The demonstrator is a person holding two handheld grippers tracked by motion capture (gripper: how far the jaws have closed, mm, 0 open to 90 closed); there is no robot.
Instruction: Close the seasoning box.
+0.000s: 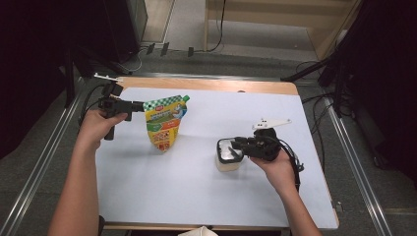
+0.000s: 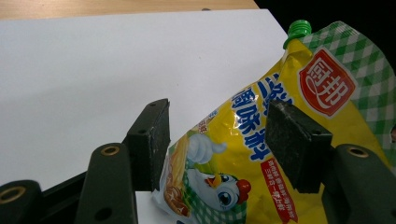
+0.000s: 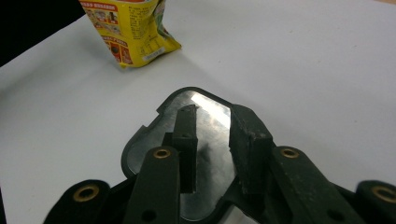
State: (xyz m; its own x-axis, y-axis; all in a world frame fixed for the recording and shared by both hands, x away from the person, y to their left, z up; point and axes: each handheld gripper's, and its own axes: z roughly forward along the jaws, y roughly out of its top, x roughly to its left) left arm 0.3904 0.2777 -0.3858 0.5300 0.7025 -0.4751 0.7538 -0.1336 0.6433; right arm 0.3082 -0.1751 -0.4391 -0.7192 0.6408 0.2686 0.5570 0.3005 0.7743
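On the white tabletop [image 1: 196, 191], our left hand-held gripper [image 1: 136, 105] clamps the upright yellow pouch [image 1: 164, 125]; our right hand-held gripper [image 1: 238, 144], jaws narrowly parted, rests over the foil-lidded cup [image 1: 227, 156], nothing opened yet.

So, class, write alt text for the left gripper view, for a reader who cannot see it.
Two black jaws of the left gripper clamp a yellow seasoning pouch with a green screw cap, green-checked edge, red logo and cartoon chicken. Behind it lies a white table sheet, with a strip of wooden tabletop along the top.
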